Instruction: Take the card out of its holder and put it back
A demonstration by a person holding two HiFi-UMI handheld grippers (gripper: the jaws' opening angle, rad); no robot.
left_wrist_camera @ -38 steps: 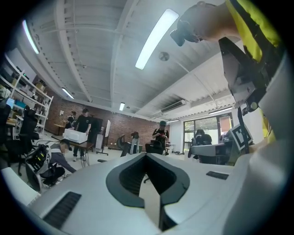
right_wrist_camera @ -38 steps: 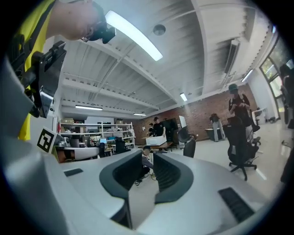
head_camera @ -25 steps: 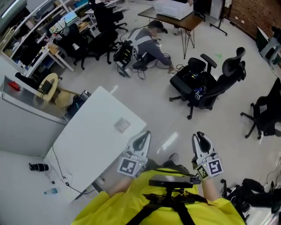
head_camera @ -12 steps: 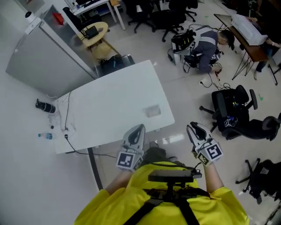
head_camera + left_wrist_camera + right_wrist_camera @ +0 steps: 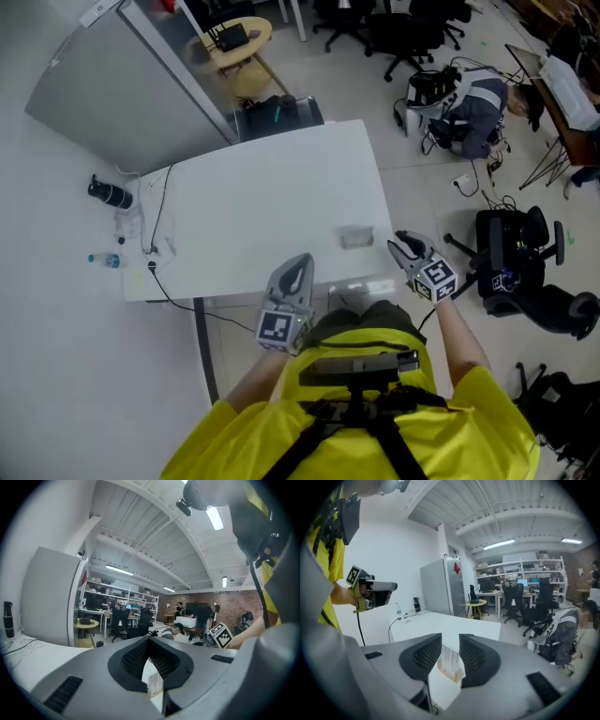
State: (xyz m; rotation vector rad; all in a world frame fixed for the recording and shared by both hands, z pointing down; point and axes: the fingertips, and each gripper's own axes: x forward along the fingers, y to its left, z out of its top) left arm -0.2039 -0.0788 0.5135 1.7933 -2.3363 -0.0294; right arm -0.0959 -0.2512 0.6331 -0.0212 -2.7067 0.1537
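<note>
A clear card stands upright in a small wooden holder point(image 5: 355, 238) near the front right corner of the white table point(image 5: 253, 197). My right gripper point(image 5: 401, 243) hovers just right of the holder, apart from it. In the right gripper view the right gripper point(image 5: 450, 640) has its jaws opening, and the holder point(image 5: 451, 666) shows through the gap, beyond the tips, with nothing between the pads. My left gripper point(image 5: 297, 262) hangs at the table's front edge, left of the holder, shut and empty. In the left gripper view the card point(image 5: 153, 681) shows past the shut left gripper point(image 5: 149, 640).
A grey cabinet point(image 5: 122, 94) stands behind the table. A black bottle point(image 5: 111, 193), a water bottle point(image 5: 105, 261) and cables point(image 5: 155, 225) lie at the table's left end. A black office chair point(image 5: 511, 267) stands to the right, and a person point(image 5: 473, 98) crouches on the floor beyond.
The head view has swung so the table lies straight ahead. Both grippers have come up to its front edge, and the right one now sits beside the holder with wider jaws.
</note>
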